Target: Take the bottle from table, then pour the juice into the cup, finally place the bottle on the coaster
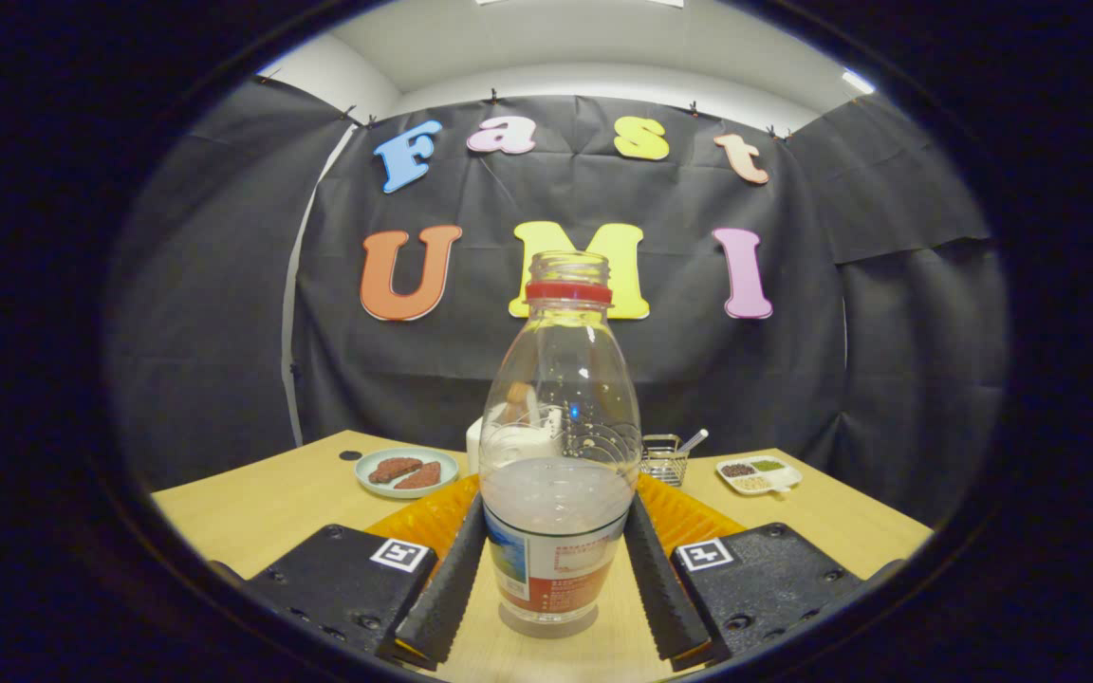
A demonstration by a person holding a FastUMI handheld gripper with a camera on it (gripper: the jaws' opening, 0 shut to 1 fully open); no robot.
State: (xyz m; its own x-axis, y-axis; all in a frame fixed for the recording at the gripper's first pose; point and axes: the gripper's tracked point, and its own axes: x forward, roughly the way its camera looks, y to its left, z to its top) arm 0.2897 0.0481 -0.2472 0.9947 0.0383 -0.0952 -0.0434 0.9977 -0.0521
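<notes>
A clear plastic bottle [558, 455] stands upright on the wooden table [262, 503], with no cap, a red neck ring and a label low down. Cloudy pale juice fills about its lower half. My gripper [556, 507] is shut on the bottle, one finger pressing each side at label height. Right behind the bottle lies an orange ribbed coaster [418, 520], reaching out on both sides of it. A white cup [473, 446] stands beyond the coaster, mostly hidden by the bottle and partly seen through it.
A pale green plate [406, 471] with brown pieces sits at the back left. A small wire basket [665, 462] with a utensil in it and a white divided dish [759, 474] of grains stand at the back right. The booth's black cloth closes off the far table edge.
</notes>
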